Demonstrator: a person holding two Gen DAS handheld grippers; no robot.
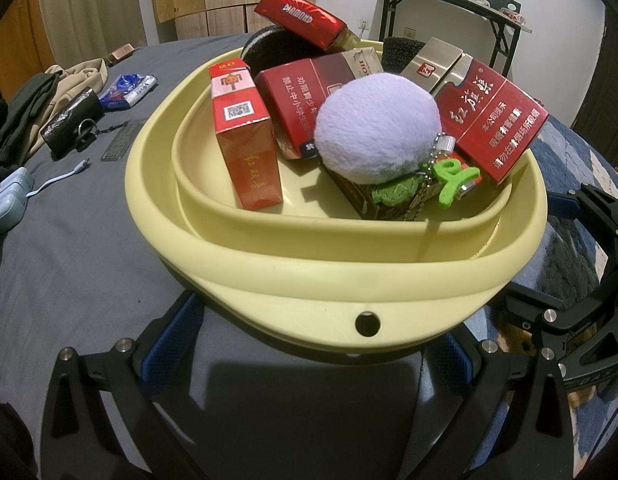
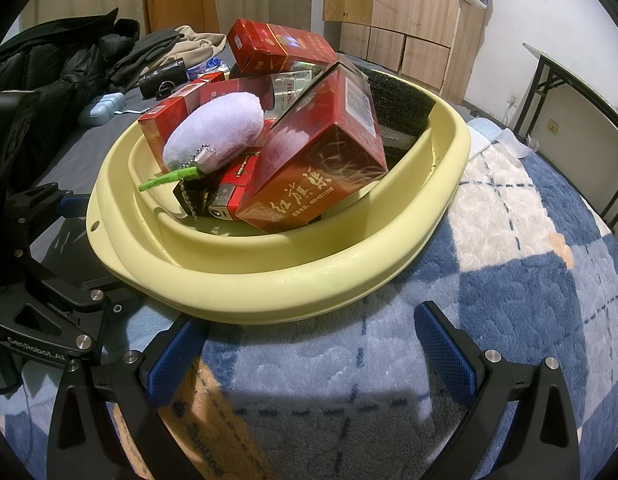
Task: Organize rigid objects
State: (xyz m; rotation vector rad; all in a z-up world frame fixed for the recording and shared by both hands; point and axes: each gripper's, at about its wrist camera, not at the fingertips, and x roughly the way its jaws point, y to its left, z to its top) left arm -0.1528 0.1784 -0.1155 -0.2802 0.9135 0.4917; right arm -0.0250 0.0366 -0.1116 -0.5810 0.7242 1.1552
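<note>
Several red cigarette packs (image 1: 247, 136) are lying piled in a pale yellow plastic basin (image 1: 269, 264), with a lilac plush ball keychain (image 1: 375, 132) resting on top of them and black foam (image 2: 393, 100) sitting at the far side. The basin is sitting on a bed, partly over a blue-and-white plaid blanket (image 2: 509, 280). Both the left tongs (image 1: 309, 356) and the right tongs (image 2: 309, 344) are hovering spread wide just beside the basin's near rim, holding nothing.
</note>
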